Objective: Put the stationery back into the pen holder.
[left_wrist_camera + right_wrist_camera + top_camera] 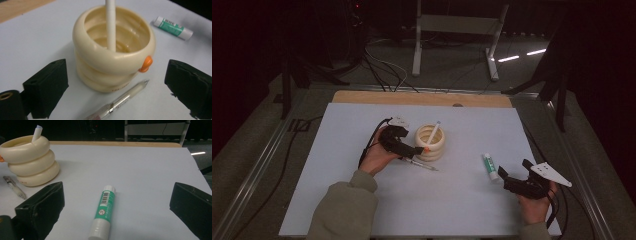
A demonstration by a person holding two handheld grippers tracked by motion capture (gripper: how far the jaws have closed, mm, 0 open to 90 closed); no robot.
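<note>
We hold the left gripper [416, 148] low over the surface [362, 200], just in front of the cream holder [430, 142], and its jaws stand apart with nothing pressed between them. The clear pen [120, 100] lies flat on the surface, touching or almost touching the foot of the holder, and in the left gripper view it sits between the two jaws, so we judge that this pen is the thing we reach for. A white pen [110, 25] is already upright inside the holder and leans on its rim; probably the clear pen should go in beside it. The holder keeps its orange knob [146, 63] turned to the side of the clear pen. The right gripper [507, 181] rests near the right edge of the surface, jaws also wide apart, and the green glue stick [104, 211] lies between them without contact, perhaps waiting for its turn.
</note>
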